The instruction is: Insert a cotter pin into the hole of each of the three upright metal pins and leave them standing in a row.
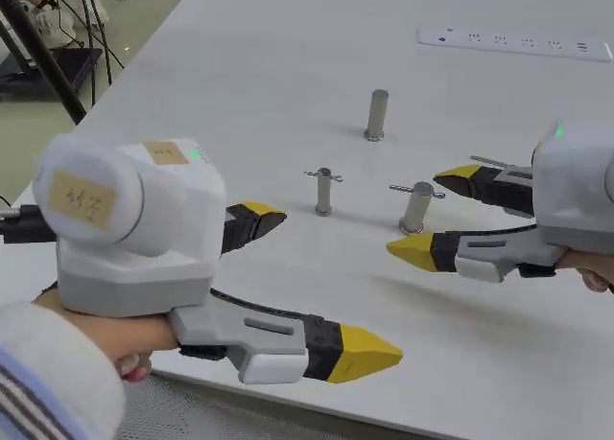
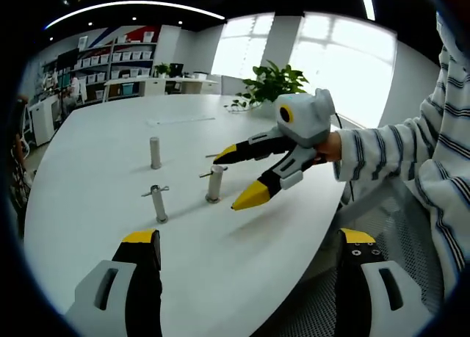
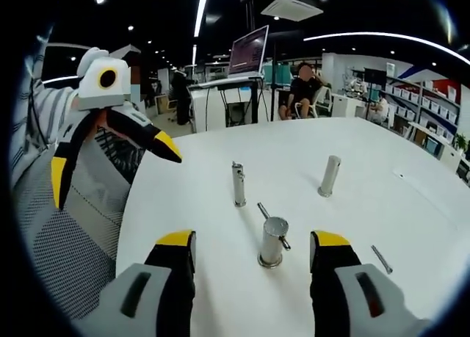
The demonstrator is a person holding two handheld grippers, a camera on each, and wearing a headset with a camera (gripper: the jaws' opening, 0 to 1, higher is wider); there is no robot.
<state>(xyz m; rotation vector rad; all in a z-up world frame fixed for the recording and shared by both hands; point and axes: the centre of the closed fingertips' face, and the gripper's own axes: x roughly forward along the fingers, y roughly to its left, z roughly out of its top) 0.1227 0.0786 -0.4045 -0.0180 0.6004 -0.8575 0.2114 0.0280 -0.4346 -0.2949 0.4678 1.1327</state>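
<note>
Your left gripper (image 1: 312,282): jaws spread wide, nothing held, hovering over the near edge of the counter (image 1: 240,66)

left pin (image 1: 324,193): upright, left cotter pin (image 1: 323,175) seated crosswise through its top

far pin (image 1: 377,114): upright and bare; hole judged vacant

right pin (image 1: 417,208): upright, right cotter pin (image 1: 414,188) seated

Your right gripper (image 2: 235,178): jaws spread, empty; the right pin stands just ahead between them, untouched

loose cotter pin (image 3: 380,258): flat on the counter, just right of your right gripper

Handling, as judged: the loose cotter pin is light, thin, stiff wire, likely to skid or twist. Pinch it near the head and leave the tip free. The far pin looks solid but narrow-based, so brace it low

Only receptacles are the pin holes: two filled, one open
</note>
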